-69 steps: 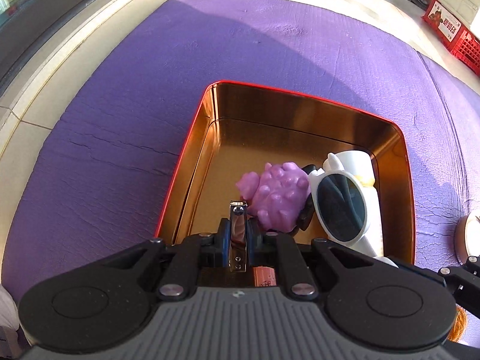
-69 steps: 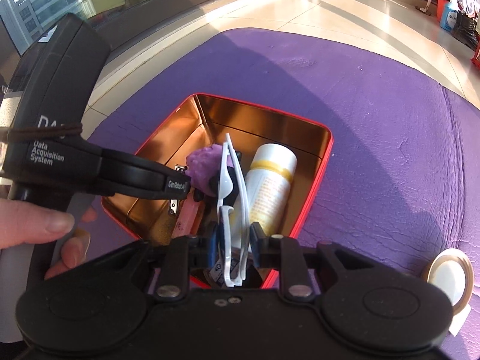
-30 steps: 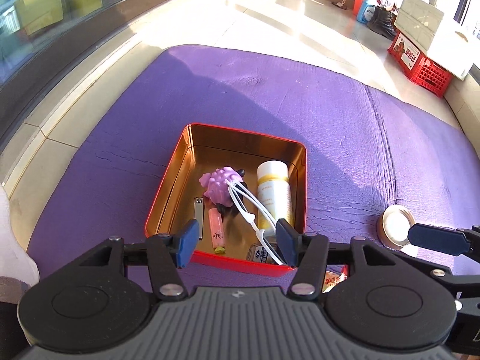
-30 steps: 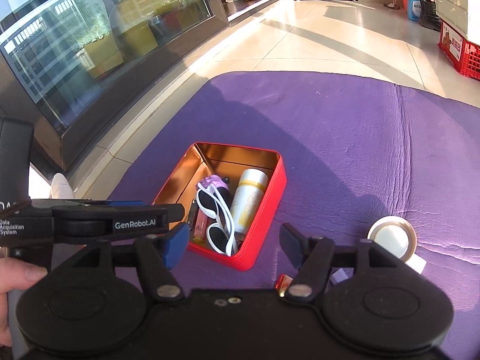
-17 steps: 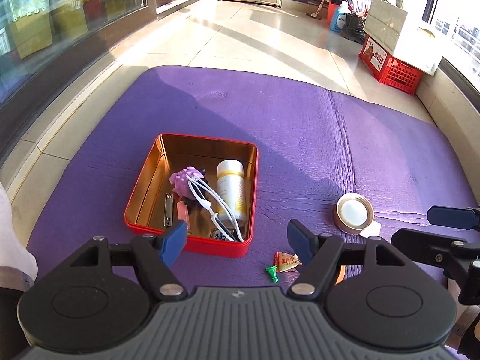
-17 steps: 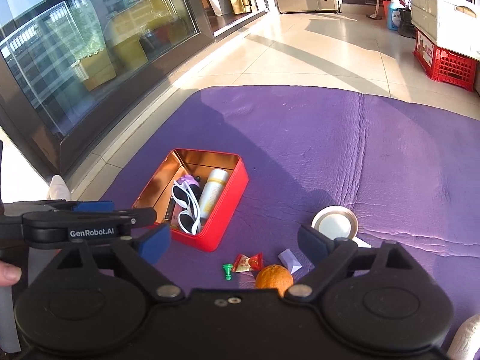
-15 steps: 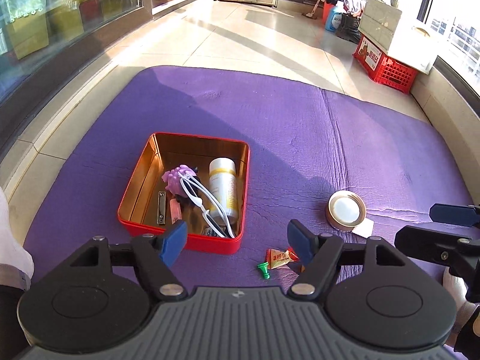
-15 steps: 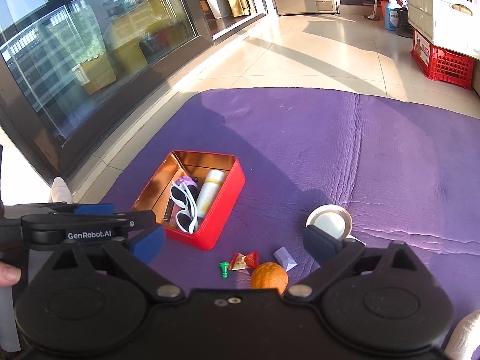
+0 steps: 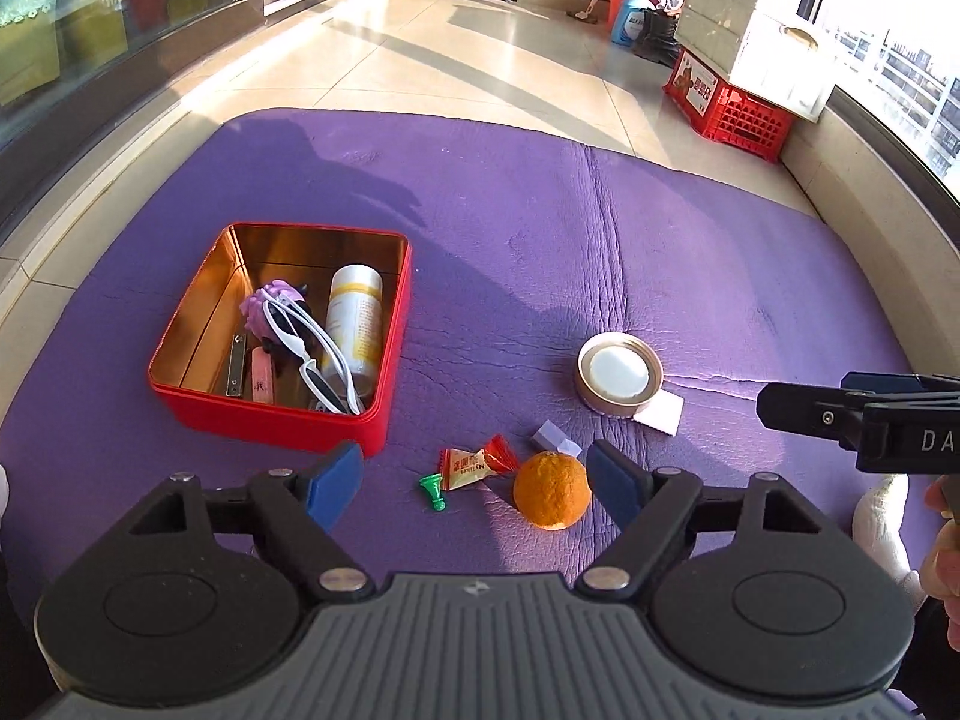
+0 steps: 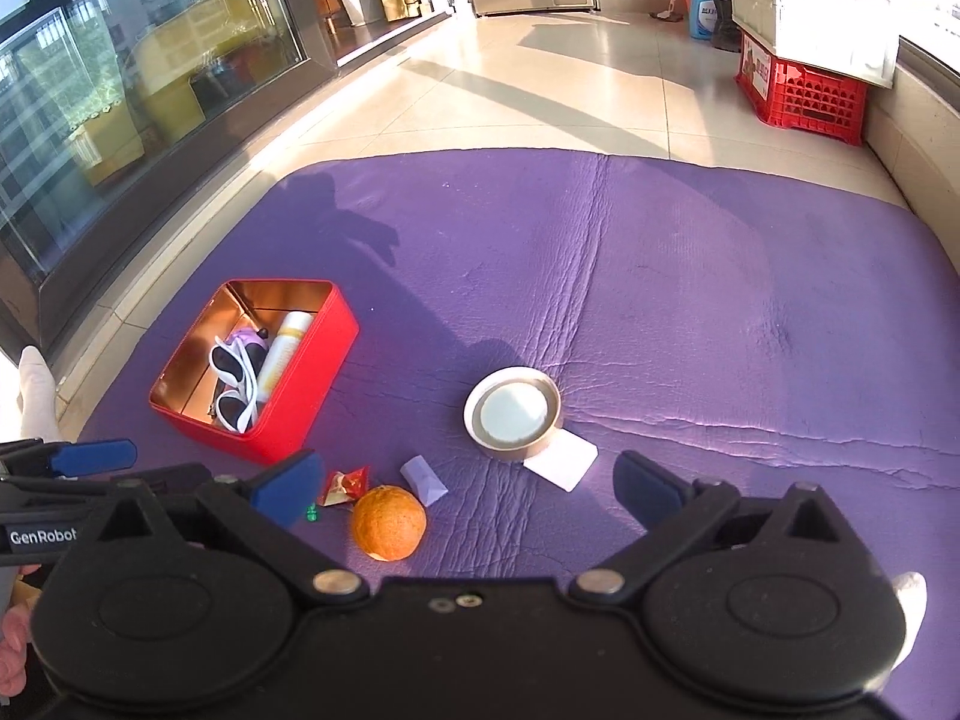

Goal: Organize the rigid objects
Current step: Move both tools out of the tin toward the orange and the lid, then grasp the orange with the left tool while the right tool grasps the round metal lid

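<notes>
Several items in red tin [image 9: 264, 420]; sunglasses [image 9: 312, 354], bottle [image 9: 354, 324]

Sunglasses [image 9: 312, 360] in tin [image 9: 264, 420], orange [image 9: 551, 491] right of it

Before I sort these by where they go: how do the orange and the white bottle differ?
The orange is round and sits loose on the purple mat; the bottle is a long cylinder lying on its side inside the red tin. The orange is plain orange all over, while the bottle is white with yellow bands. Neither is held.
</notes>
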`<state>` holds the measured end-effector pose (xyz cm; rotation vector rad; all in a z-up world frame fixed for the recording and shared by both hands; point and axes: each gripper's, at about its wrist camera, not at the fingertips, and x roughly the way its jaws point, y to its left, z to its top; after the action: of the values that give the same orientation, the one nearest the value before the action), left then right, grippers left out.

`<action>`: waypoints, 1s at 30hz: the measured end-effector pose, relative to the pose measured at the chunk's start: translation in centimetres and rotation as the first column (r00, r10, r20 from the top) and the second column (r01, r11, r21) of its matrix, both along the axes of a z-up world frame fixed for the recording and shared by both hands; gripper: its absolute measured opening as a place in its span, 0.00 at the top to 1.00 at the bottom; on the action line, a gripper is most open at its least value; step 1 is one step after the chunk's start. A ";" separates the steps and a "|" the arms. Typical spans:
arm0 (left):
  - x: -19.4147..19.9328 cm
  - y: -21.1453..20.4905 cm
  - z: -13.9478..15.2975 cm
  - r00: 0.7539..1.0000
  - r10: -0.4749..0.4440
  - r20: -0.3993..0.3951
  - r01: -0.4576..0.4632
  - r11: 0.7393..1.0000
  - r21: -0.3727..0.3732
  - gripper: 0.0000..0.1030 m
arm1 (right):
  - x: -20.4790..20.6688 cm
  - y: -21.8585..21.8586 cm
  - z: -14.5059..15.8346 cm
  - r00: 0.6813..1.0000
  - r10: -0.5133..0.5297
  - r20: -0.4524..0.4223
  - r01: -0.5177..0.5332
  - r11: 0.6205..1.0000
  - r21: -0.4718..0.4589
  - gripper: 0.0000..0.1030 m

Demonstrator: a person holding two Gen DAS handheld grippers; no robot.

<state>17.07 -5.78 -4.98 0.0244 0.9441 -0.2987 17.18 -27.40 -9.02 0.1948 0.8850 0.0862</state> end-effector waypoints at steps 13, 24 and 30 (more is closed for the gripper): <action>-0.1 -4.3 -5.6 0.998 -0.037 -0.040 0.040 0.996 0.076 0.21 | 3.8 0.5 -4.2 0.999 0.029 -0.026 -0.032 0.995 -0.093 0.00; 0.9 -8.2 -9.4 0.997 -0.058 -0.059 0.064 0.991 0.114 0.21 | 7.3 1.1 -8.2 0.992 0.103 -0.079 -0.111 0.989 -0.101 0.02; 1.7 -9.5 -11.1 0.996 -0.044 -0.072 0.053 0.991 0.122 0.21 | 8.5 0.3 -10.0 0.989 0.121 -0.088 -0.128 0.988 -0.087 0.02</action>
<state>18.76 -15.24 -16.08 0.1516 1.0313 -0.2872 25.64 -27.10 -19.04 0.0571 0.9816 0.1545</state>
